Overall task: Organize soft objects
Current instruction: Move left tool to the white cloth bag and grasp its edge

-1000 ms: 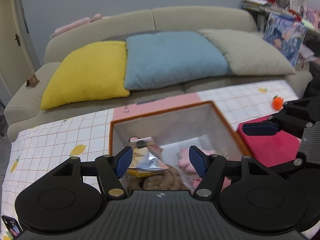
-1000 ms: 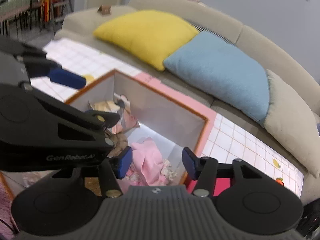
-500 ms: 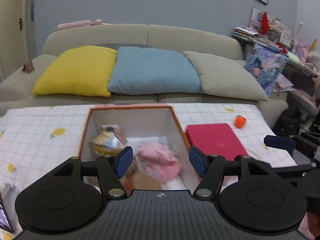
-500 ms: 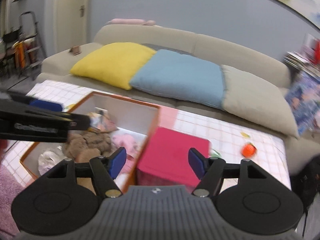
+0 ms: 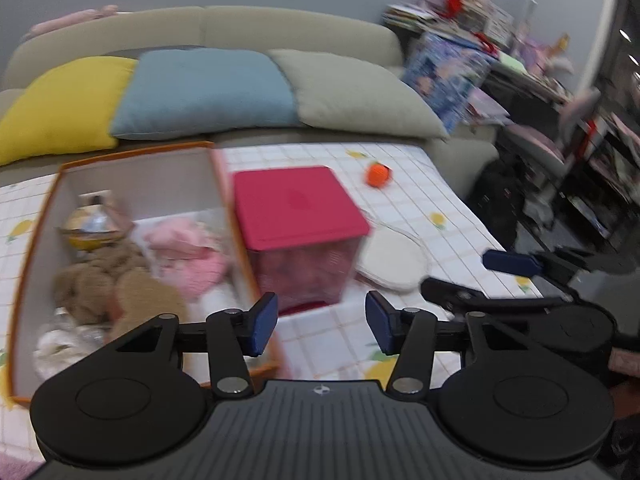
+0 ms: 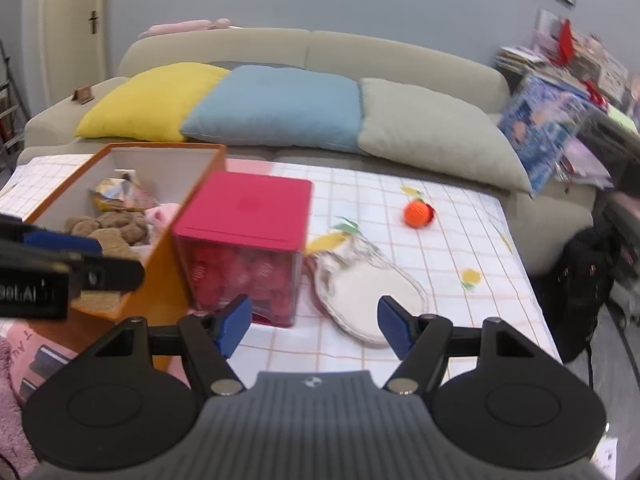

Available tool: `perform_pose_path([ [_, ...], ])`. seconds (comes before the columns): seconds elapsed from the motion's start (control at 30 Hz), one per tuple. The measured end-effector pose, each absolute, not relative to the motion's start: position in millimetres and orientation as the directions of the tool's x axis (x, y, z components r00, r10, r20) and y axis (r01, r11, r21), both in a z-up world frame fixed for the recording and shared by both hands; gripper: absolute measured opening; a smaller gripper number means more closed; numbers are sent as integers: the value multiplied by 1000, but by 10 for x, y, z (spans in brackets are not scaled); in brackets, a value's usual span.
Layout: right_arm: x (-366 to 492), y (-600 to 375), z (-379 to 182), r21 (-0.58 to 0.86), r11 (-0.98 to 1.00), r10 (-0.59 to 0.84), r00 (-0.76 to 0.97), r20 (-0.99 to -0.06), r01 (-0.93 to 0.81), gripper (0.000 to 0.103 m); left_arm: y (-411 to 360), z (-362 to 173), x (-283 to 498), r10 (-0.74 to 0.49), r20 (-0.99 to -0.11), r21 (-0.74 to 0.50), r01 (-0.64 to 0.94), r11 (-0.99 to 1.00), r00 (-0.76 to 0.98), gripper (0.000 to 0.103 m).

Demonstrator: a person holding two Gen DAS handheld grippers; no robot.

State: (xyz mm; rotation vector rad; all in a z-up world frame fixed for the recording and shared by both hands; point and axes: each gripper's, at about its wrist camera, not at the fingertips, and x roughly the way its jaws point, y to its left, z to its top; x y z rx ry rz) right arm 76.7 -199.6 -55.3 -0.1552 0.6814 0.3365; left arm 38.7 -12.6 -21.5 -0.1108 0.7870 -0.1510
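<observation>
An orange-rimmed open box (image 5: 138, 151) (image 6: 168, 148) on the table holds a brown plush toy (image 5: 108, 276) (image 6: 112, 226), a pink soft item (image 5: 188, 248) and a foil bag (image 5: 94, 224). A flat white soft pad (image 5: 390, 262) (image 6: 370, 292) lies on the table right of the red-lidded box (image 5: 296, 200) (image 6: 246, 208). A small orange ball (image 5: 378, 174) (image 6: 418, 212) lies farther back. My left gripper (image 5: 320, 322) is open and empty above the table, near the red-lidded box. My right gripper (image 6: 314, 320) is open and empty, just in front of the white pad.
The table carries a checked lemon-print cloth (image 6: 452, 240). Behind it a beige sofa (image 6: 312, 52) holds yellow, blue and grey cushions. Cluttered shelves (image 5: 540, 92) and a black bag (image 6: 580, 280) stand at the right.
Both grippers have pulled up and back from the orange-rimmed box and swung right. The red-lidded box, white pad and orange ball have come into view. Both stay open.
</observation>
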Motion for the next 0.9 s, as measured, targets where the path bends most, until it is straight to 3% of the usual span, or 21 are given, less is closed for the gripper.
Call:
perform_pose_path([
  [0.2,1006,-2354,-670,49,972,206,727,-654,-231,68,-529,-300,595,-225,-717,-121,199,972,660,59],
  [0.4,1368,-2735,-899,116,984,177,692,-699,-134,68,-862,-414,957,-245,-735,-150,201,968,633,60],
  [0.6,1594,-3092,-1014,161,984,167,679,-715,-72,68,-1055,-769,1393,-209,-775,-261,0,965,596,68],
  [0.83,1868,-3272,-1270,245,969,168,704,-690,9,63,-1264,-1191,1641,-66,-795,-244,-218,945,603,70],
  [0.9,1938,-3277,-1349,275,962,191,700,-688,7,55,-1277,-1259,1669,-42,-797,-233,-242,942,603,70],
])
